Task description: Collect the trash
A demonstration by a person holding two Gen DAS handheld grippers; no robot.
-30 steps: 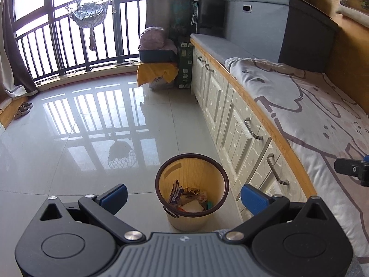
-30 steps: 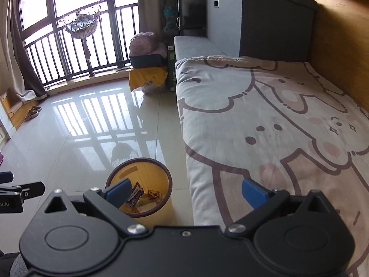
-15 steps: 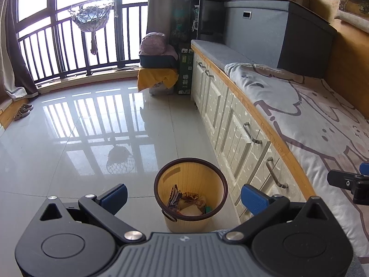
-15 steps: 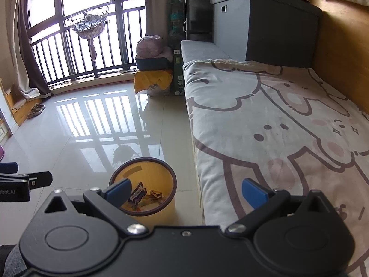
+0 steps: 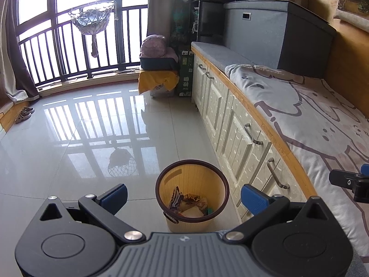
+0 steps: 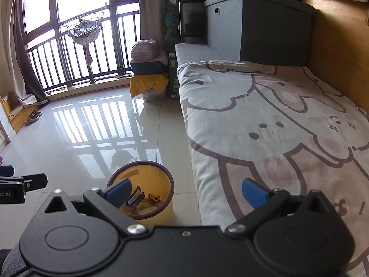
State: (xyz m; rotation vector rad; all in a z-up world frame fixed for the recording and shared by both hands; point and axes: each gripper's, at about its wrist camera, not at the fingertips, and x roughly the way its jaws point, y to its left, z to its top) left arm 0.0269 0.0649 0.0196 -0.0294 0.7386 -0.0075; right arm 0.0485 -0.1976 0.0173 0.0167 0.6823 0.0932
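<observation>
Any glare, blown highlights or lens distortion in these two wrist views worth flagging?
Left wrist view: window blown out white, bright railing reflection on the tiled floor, fisheye bending the cabinet front. Right wrist view: same window glare, floor reflection, blanket evenly lit; wastebasket sharp in both.

One bin, two claws, one bed, one pair of shoes.

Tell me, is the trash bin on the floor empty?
No, the trash bin holds wrappers and crumpled paper at its bottom.
</observation>
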